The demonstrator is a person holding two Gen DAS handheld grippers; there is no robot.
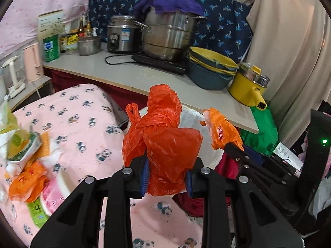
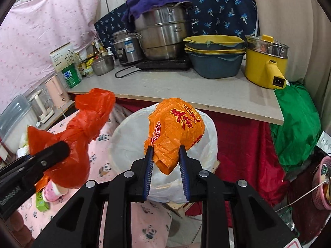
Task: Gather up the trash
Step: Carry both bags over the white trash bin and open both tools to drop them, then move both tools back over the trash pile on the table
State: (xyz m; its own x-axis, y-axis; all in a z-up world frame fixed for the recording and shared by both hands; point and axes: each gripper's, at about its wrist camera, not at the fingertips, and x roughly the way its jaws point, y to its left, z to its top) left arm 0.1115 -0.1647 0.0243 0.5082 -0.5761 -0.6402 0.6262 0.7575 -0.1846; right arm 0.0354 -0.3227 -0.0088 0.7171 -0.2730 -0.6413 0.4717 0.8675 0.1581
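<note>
A heap of litter (image 1: 26,161) — crumpled wrappers, tissue, an orange packet and a green carton — lies at far left on a pink panda-print cover (image 1: 82,128), well apart from both tools. Next to the right, the left gripper (image 1: 167,175) is clamped on a knotted red plastic bag (image 1: 163,144), the film bunched between its blue pads (image 1: 144,175) and the bag's knotted neck and handles standing up above the fingers. From the right wrist camera, that same red bag (image 2: 82,128) hangs over the panda cover, just left of a bin lined with a white trash bag (image 2: 132,132). At centre, the right gripper (image 2: 166,177) pinches an orange shopping bag (image 2: 175,128) printed with red characters, gripping its lower corner, its bulk held directly over the white liner's mouth. Behind them runs a grey countertop (image 2: 165,91) with a large steel stockpot (image 2: 163,35) under a purple cloth, stacked yellow-rimmed basins (image 2: 215,60) and, at right, a yellow electric pot (image 2: 266,66). A green bag (image 2: 295,124) sits below the counter's right end, beside a red drape.
</note>
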